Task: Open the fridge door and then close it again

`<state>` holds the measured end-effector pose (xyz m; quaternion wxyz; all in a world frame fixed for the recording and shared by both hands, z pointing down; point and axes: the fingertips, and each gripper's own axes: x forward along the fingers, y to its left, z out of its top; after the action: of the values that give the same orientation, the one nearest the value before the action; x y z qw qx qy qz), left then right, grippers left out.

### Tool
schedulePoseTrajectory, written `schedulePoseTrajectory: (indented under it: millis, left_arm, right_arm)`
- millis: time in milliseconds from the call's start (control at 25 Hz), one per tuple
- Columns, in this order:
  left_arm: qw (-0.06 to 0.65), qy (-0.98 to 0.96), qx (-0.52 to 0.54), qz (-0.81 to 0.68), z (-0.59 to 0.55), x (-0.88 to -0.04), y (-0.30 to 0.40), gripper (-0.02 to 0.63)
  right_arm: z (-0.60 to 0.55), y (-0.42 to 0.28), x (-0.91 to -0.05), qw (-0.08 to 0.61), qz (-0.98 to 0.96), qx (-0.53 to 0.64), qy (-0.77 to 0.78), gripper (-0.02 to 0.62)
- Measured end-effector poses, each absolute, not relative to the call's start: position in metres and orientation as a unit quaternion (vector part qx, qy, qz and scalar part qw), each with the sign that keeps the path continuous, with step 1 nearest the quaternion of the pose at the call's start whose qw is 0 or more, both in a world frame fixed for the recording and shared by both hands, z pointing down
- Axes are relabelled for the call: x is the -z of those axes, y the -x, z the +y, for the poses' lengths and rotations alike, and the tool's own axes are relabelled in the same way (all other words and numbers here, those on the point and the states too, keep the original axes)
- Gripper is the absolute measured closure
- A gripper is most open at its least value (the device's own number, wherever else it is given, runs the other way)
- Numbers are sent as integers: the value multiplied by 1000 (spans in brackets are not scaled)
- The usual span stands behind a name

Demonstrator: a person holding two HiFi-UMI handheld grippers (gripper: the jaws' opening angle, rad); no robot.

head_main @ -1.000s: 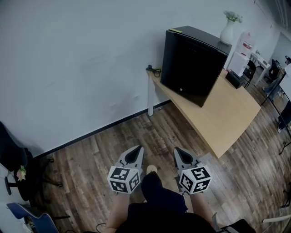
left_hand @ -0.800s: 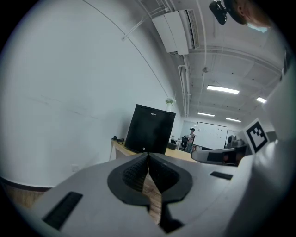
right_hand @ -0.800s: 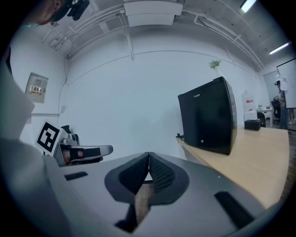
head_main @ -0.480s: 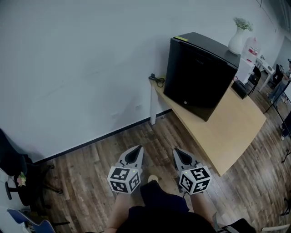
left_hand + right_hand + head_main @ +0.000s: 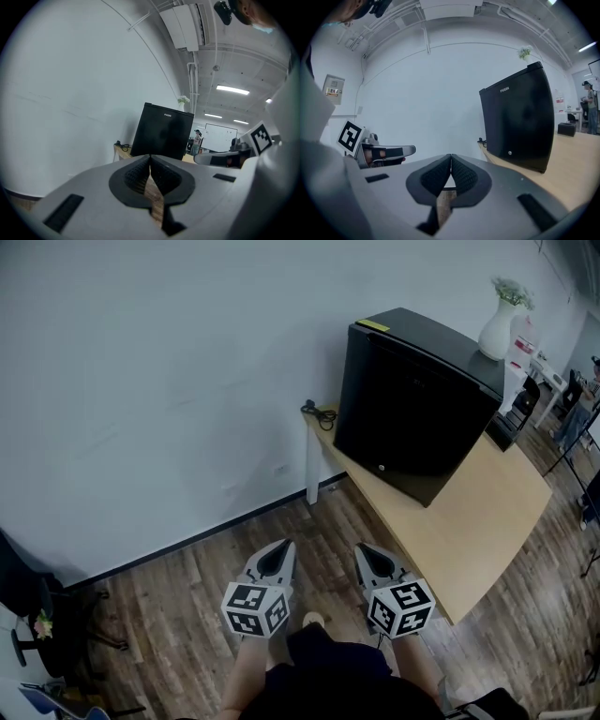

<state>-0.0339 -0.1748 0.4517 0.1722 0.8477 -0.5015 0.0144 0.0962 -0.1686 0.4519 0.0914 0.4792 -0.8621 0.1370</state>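
On desk: fridge door shut; L gripper, R gripper fingers together (empty).

I am in an office, open-plan by the look of it. Around me are a plain white wall and a wood-plank floor. Ahead stands a long pale wooden surface on white legs, bearing a small black fridge and a white vase of flowers. Dark office chairs stand further back among more desks. Beyond I see a whiteboard, ceiling strip lights, a wall-mounted air conditioner with exposed pipes, and a person standing in the background.
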Motion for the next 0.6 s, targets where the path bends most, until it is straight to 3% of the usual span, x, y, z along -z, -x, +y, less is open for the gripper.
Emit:
schedulePoseTrajectory:
  millis: [600]
  left_arm:
    - [170,-863,-25,-474,-277,-460,6,600]
  right_arm:
    - [-278,-120,-456,102,-852,-129,-497,604]
